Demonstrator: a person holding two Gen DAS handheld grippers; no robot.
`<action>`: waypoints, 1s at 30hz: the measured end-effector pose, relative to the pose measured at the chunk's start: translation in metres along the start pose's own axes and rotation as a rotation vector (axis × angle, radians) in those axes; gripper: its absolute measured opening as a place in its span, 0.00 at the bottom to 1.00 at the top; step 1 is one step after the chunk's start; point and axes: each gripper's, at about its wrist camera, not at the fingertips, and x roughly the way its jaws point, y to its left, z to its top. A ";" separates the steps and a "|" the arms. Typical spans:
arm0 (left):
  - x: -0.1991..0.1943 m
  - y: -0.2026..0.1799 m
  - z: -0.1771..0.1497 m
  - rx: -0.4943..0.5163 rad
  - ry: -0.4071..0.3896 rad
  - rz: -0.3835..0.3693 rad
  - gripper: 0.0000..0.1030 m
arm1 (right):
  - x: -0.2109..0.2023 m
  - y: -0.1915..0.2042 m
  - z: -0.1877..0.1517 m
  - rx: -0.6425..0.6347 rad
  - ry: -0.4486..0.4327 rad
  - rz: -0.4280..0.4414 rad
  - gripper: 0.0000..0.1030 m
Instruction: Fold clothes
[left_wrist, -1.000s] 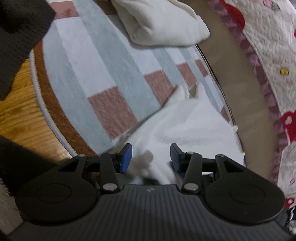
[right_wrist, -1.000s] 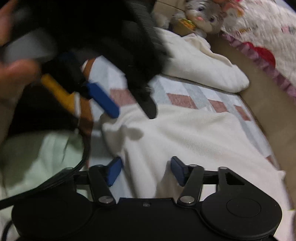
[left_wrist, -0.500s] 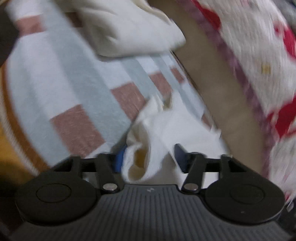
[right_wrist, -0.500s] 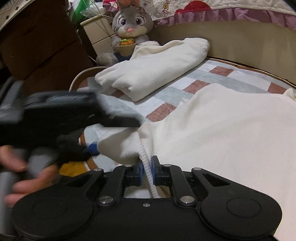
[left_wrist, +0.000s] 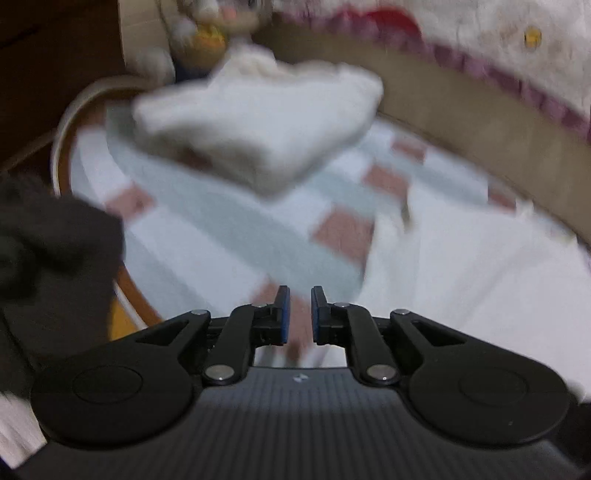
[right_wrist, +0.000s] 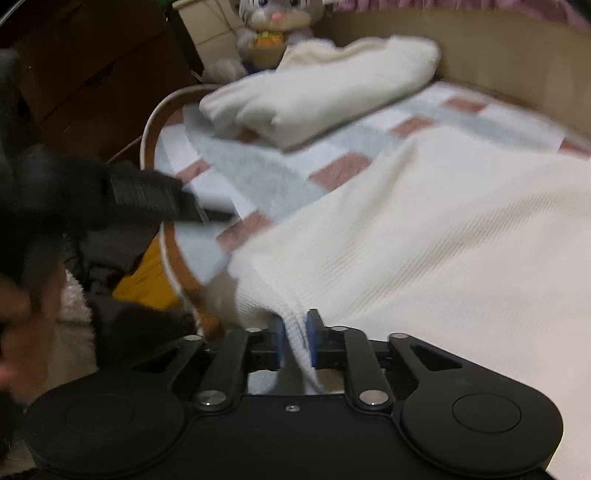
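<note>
Fingers: right gripper (right_wrist: 295, 341) has just been opening, cream garment (right_wrist: 443, 236) hem between its pads | left gripper (left_wrist: 298, 314) nearly closed, nothing held | garment spread on rug (right_wrist: 258, 162), folded pile (right_wrist: 317, 92) at 12 o'clock | hem apparently being released for regrasp.

Bedroom, probably: quilted bedspread (left_wrist: 498, 48) hanging beside checked rug (right_wrist: 258, 162), plush rabbit (right_wrist: 271, 22) sitting behind.

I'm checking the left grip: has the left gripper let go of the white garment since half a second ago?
Yes. The left gripper now hangs over the checked rug, nothing between its pads; the white garment lies beside.
</note>
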 end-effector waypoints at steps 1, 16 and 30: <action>0.006 -0.005 0.012 0.048 0.030 -0.070 0.23 | -0.002 -0.003 0.001 0.019 0.000 0.056 0.47; 0.145 -0.082 0.031 0.615 0.031 -0.230 0.03 | -0.195 -0.158 -0.010 0.361 -0.258 -0.402 0.51; 0.148 -0.055 0.054 0.419 -0.024 -0.148 0.03 | -0.255 -0.295 -0.057 0.706 -0.264 -0.753 0.61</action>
